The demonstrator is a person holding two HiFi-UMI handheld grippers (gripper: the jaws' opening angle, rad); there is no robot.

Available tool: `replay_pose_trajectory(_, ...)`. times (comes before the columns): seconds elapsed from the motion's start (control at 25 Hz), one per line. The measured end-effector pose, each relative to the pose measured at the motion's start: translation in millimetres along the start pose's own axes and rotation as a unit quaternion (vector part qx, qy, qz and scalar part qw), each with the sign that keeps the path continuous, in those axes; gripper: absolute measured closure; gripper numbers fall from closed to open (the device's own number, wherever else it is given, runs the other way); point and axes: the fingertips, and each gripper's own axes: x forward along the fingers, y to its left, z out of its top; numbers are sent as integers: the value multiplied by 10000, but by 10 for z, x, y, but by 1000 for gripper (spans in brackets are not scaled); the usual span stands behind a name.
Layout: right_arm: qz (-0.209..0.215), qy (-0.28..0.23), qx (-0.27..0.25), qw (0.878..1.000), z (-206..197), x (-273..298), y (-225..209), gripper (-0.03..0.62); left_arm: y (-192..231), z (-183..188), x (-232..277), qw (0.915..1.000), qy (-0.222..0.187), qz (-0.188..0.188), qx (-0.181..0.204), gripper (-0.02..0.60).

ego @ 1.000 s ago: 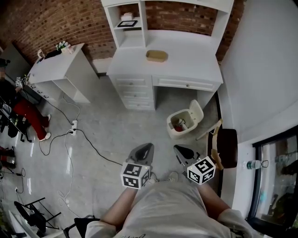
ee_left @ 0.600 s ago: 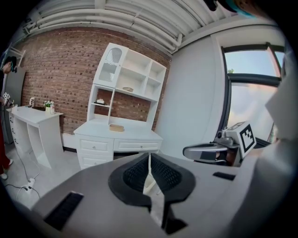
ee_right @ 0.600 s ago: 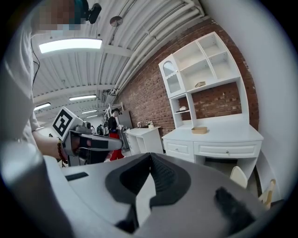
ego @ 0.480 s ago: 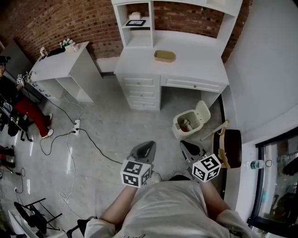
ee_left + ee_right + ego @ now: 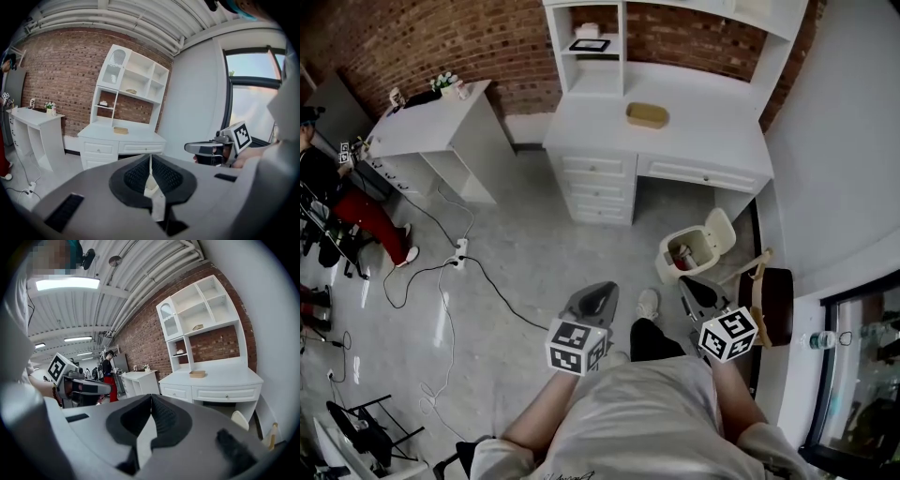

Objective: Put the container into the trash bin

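Observation:
A shallow tan container (image 5: 647, 115) lies on the white desk (image 5: 712, 131) far ahead; it also shows small in the left gripper view (image 5: 120, 130) and the right gripper view (image 5: 197, 374). A cream trash bin (image 5: 694, 251) stands on the floor by the desk's right leg, lid up, with some rubbish inside. My left gripper (image 5: 592, 302) and right gripper (image 5: 698, 291) hang side by side over the floor, well short of desk and bin. Both are shut with nothing between the jaws, as their own views show (image 5: 150, 159) (image 5: 151, 397).
A white side table (image 5: 431, 122) stands at the left, and cables with a power strip (image 5: 455, 255) cross the floor. A dark stool (image 5: 773, 305) and a leaning wooden piece (image 5: 757, 272) sit right of the bin. A person in red trousers (image 5: 356, 220) is at the far left.
The view and both grippers have shifted forward and right toward the desk and bin. A shoe has come into view between the grippers. Both jaws stay shut.

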Motion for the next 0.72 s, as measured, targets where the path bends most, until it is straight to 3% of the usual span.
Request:
replay_pose_trajectory(0.16,40,-54,-105,9999,96,179,-198,566,170,54,126,9999,-42,89,-21,555)
replay_pose_trajectory(0.36,-125,-136,27,9998,150,549,-755,566,536,122,482,9995,41,267,-147,555)
replay_pose_trajectory(0.72,-32,-59,-260,9996,665,1673,-1945,566,1323,743,1886,9993,156,297,-186,555)
